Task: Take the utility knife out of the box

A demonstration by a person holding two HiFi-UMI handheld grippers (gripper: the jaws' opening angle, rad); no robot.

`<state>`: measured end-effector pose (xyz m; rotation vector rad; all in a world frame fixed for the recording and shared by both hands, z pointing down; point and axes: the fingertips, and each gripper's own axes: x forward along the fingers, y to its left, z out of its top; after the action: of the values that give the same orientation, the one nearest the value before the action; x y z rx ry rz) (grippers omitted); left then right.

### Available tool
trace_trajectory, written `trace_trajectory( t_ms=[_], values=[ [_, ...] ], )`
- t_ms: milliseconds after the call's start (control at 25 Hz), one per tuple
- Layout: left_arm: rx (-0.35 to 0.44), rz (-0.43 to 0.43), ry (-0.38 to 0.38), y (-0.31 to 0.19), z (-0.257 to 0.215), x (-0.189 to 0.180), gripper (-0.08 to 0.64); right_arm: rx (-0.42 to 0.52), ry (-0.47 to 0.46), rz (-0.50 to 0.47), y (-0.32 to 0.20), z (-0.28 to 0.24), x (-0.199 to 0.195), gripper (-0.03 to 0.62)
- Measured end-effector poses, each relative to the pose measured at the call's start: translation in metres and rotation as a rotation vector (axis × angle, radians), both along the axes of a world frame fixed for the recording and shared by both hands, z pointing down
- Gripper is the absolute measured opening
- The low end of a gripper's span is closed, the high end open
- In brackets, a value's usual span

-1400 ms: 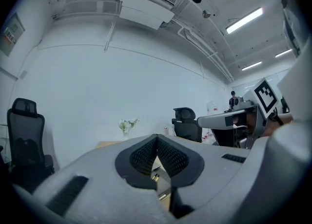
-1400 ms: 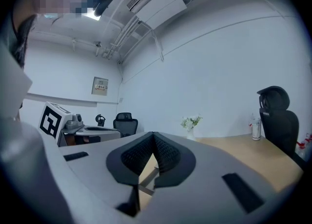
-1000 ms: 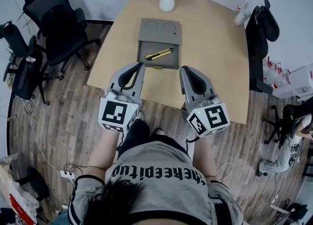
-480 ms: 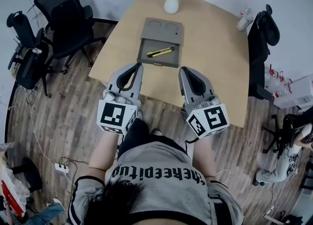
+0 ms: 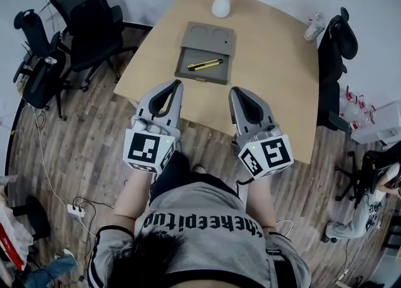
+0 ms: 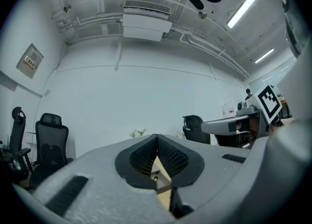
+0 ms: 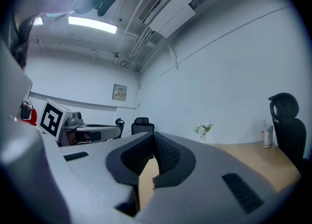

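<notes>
While both hover at the near edge of the light wooden table [image 5: 276, 80], the grey left gripper [image 5: 175, 84] and grey right gripper [image 5: 234, 91] have their jaws pressed together, gripping nothing. The yellow-and-black utility knife [image 5: 204, 65] lies slantwise inside the open grey box [image 5: 188, 75] — upper centre of the head view, well apart from both.

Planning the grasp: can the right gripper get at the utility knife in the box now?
Probably yes. The utility knife lies uncovered in the open box, bare table between it and the right gripper. Its jaws are shut and must open first.
</notes>
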<state>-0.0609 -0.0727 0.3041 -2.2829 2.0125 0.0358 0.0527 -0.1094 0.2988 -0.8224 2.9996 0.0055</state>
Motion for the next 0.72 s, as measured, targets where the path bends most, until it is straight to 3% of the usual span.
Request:
trace_trajectory(
  t_ms=[720],
  values=[
    [0.016,-0.006,-0.007,-0.0025,-0.0041,-0.0032,0.017,-0.013,-0.013,0.013,-0.0062,0.0012,-0.0016,0.006]
  ],
)
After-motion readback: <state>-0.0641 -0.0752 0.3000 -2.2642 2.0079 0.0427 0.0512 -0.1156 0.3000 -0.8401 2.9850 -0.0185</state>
